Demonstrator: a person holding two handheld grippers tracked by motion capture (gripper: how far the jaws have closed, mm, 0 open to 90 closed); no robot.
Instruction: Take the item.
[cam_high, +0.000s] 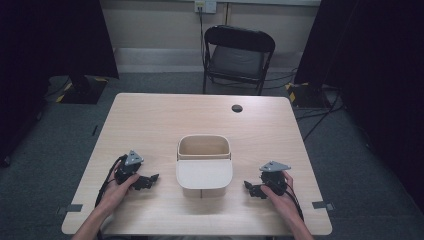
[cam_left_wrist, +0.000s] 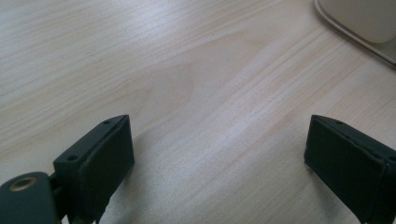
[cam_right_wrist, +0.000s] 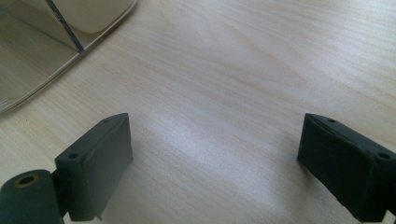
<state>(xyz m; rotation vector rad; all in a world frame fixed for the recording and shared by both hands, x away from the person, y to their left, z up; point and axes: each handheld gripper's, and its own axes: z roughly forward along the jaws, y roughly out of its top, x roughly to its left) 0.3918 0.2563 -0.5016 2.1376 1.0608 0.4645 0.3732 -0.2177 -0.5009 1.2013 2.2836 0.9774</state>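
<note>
A cream plastic bin (cam_high: 203, 160) with a lid-like flap lying toward the near side stands at the middle of the wooden table (cam_high: 160, 115). My left gripper (cam_high: 150, 179) rests on the table to the bin's left, held by a hand, jaws wide open over bare wood (cam_left_wrist: 215, 154). A corner of the bin (cam_left_wrist: 359, 18) shows at the top right of the left gripper view. To the bin's right, my right gripper (cam_high: 248, 187) lies in the other hand, also open with nothing between its jaws (cam_right_wrist: 215, 154). The bin's edge (cam_right_wrist: 56, 42) is at the top left of the right gripper view.
A black folding chair (cam_high: 237, 57) stands beyond the table's far edge. A dark round cable hole (cam_high: 237, 108) sits near the table's far side. Tape marks (cam_high: 322, 205) lie at the near corners. Black curtains hang at both sides.
</note>
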